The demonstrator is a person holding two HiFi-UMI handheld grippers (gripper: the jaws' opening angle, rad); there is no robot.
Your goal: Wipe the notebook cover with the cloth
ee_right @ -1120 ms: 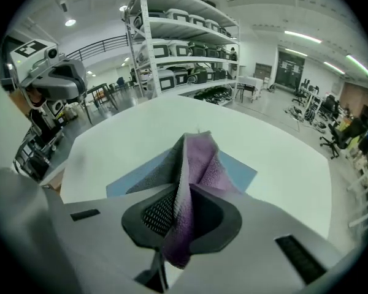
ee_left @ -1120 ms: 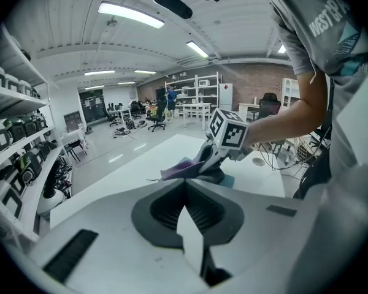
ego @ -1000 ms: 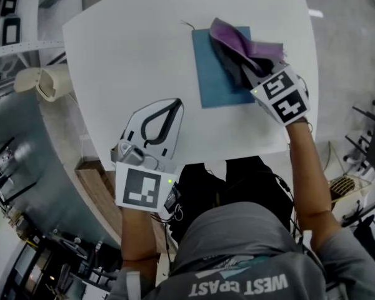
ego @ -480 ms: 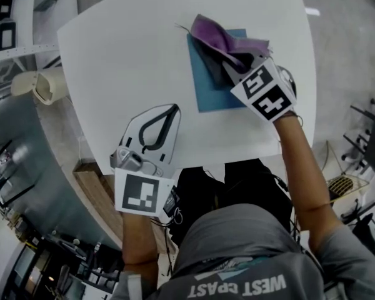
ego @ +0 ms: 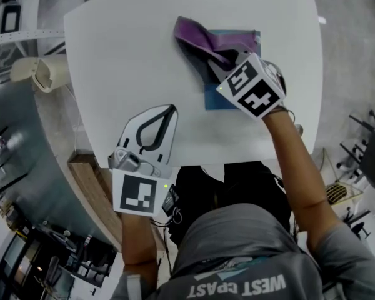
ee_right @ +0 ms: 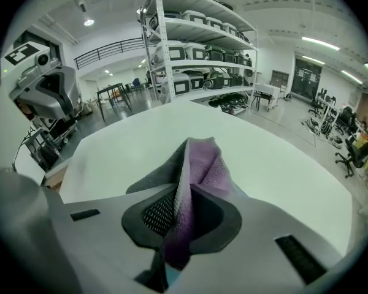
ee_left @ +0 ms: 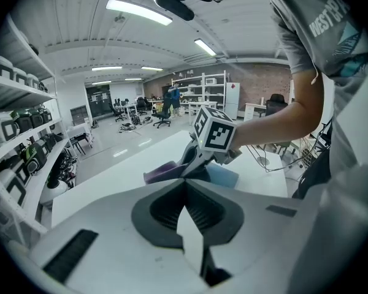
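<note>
The right gripper (ee_right: 183,195), forearm stretched forward and angled down, pinches the purple cloth (ego: 200,37) between its jaws. The cloth trails ahead over the blue notebook (ego: 214,97). The left gripper (ego: 172,109) lies with jaws together, empty, on the table (ego: 125,55).

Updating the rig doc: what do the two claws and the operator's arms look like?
Left claw and right claw: white moulded shells, dark grey ribbed pads set in a rounded dark recess. Each carries a white cube with black square markers, left cube, right cube, with a small green light at its edge. Arms bare below short grey T-shirt sleeves.
</note>
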